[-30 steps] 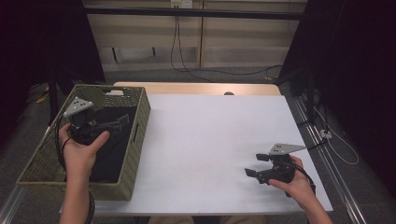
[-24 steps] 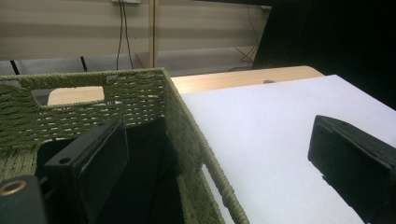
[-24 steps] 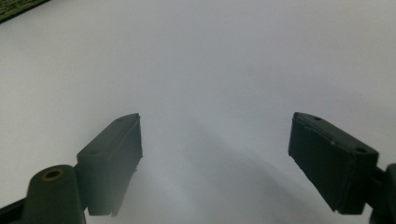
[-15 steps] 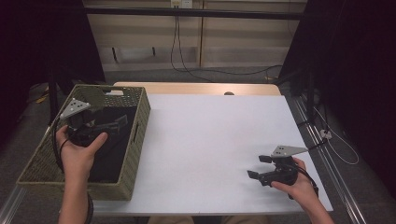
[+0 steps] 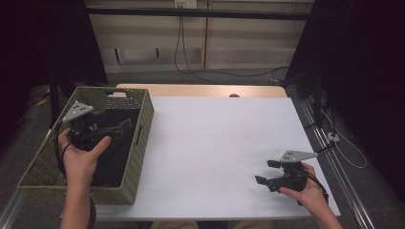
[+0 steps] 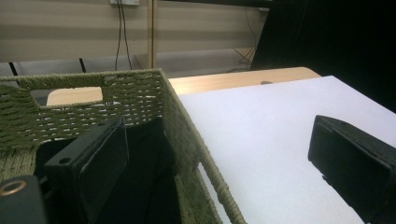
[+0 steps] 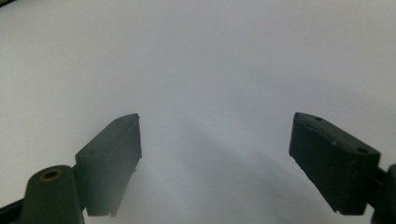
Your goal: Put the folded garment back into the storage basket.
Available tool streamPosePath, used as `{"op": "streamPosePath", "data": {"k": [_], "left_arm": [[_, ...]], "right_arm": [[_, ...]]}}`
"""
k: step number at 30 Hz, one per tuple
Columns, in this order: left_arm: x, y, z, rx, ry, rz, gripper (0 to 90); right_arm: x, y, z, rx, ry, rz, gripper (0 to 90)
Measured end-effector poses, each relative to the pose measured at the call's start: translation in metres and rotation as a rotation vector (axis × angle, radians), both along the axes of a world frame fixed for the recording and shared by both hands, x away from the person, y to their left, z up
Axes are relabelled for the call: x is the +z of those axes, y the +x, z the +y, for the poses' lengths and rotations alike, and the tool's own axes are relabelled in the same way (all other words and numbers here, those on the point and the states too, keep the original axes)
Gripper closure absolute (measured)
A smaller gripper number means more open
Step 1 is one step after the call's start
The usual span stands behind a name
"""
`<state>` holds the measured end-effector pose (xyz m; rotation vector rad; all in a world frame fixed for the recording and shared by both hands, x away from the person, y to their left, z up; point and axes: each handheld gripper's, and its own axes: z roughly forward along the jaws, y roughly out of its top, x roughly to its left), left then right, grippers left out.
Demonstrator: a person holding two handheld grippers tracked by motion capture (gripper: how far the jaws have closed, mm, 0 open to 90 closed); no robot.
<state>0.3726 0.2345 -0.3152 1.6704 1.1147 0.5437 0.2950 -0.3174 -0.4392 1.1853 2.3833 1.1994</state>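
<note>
While left gripper (image 5: 125,127) straddles basket (image 6: 187,126) wall, fingers wide, empty, right gripper (image 5: 265,172) likewise.

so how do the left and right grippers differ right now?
The left gripper sits over the green woven basket, one jaw inside its wall and one outside; the right gripper is low over the bare white table. The left points toward the table's middle, the right leftward. Both have open, empty jaws.
</note>
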Motion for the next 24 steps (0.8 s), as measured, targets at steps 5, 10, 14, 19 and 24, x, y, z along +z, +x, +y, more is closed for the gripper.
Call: {"op": "streamPosePath", "data": {"k": [5,10,14,19,24], "left_arm": [[0.0006,-0.0009,-0.0010,-0.003,0.000,-0.001,5.3],[-0.0004,-0.0004,-0.0007,-0.001,0.003,-0.001,5.3],[-0.0009,-0.0001,-0.0005,0.002,0.002,0.002,5.3],[-0.0006,-0.0004,-0.0006,0.004,0.004,-0.001,5.3],[-0.0007,-0.0008,-0.0023,0.002,0.007,-0.004,5.3]], "right_arm": [[0.0001,-0.0026,-0.0027,-0.004,-0.006,-0.001,16.1],[-0.0001,-0.0052,-0.0055,-0.007,-0.011,-0.001,16.0],[-0.0006,-0.0063,-0.0076,-0.013,-0.011,0.000,16.0],[-0.0023,-0.0070,-0.0084,-0.013,-0.016,0.002,15.8],[-0.0022,-0.0070,-0.0072,-0.011,-0.017,0.004,15.7]]}}
